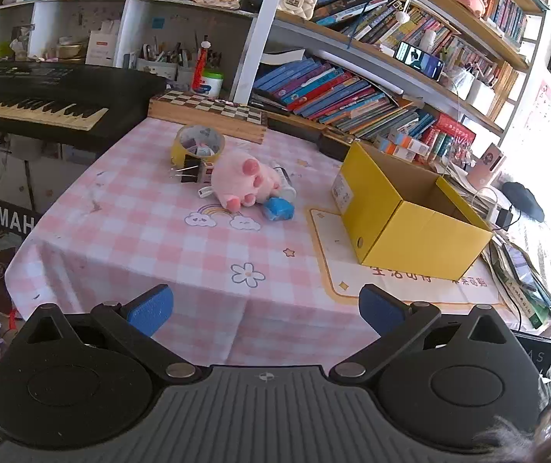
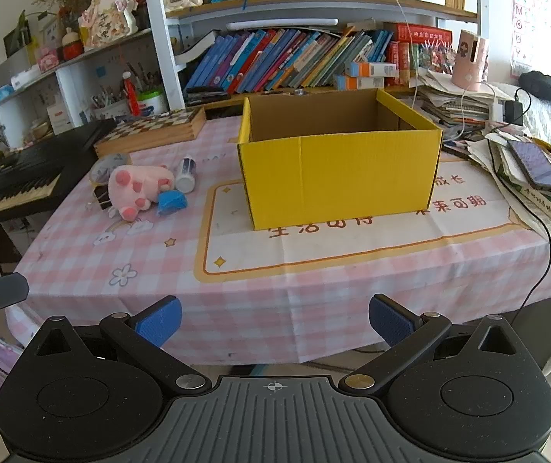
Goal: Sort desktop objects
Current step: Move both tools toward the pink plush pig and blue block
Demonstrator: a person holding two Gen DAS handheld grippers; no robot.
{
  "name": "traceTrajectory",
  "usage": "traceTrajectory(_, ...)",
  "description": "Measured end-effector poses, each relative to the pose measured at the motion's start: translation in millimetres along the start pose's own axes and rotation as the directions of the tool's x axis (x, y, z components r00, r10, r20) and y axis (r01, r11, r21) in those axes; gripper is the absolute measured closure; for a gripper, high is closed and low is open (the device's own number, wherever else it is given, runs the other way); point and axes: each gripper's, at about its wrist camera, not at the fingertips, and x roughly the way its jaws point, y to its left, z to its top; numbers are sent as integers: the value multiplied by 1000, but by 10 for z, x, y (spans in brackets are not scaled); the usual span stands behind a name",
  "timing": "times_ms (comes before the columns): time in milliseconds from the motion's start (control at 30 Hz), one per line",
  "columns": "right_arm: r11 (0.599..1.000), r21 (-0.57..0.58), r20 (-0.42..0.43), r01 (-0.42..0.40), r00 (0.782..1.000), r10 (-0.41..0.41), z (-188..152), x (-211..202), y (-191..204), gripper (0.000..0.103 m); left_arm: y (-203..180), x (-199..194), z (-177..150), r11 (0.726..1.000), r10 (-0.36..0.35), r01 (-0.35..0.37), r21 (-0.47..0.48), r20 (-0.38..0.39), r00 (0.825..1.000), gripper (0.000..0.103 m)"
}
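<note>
An open yellow cardboard box [image 1: 414,208] [image 2: 337,177] stands on the pink checked tablecloth [image 1: 140,231] [image 2: 275,285]. To its left lies a cluster: a pink plush paw [image 1: 244,183] [image 2: 136,187], a blue packet [image 1: 279,208] [image 2: 172,201], a white bottle [image 1: 285,181] [image 2: 186,173], a yellow tape roll [image 1: 198,146] [image 2: 107,168] and a black binder clip [image 1: 192,171]. My left gripper [image 1: 265,308] is open and empty near the front edge. My right gripper [image 2: 275,318] is open and empty in front of the box.
A wooden chessboard [image 1: 209,114] [image 2: 151,131] lies at the back. A black keyboard [image 1: 43,96] [image 2: 16,177] stands left. Bookshelves [image 1: 352,92] rise behind. Papers, a phone [image 2: 538,169] and a cable [image 2: 541,239] crowd the right edge.
</note>
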Motion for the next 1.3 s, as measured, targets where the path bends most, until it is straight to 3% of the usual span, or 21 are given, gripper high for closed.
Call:
traceTrajectory(833,1000,-5,-10,-8,1000,8,4,-15,-15,0,33,11,-3,1000,10,-10,-10,-11,1000,0)
traceTrajectory(1300,1000,3,-17,29,999,-29,20,-37,-54,0,-3,-7,3,1000,-7,7,-20,-3,1000,0)
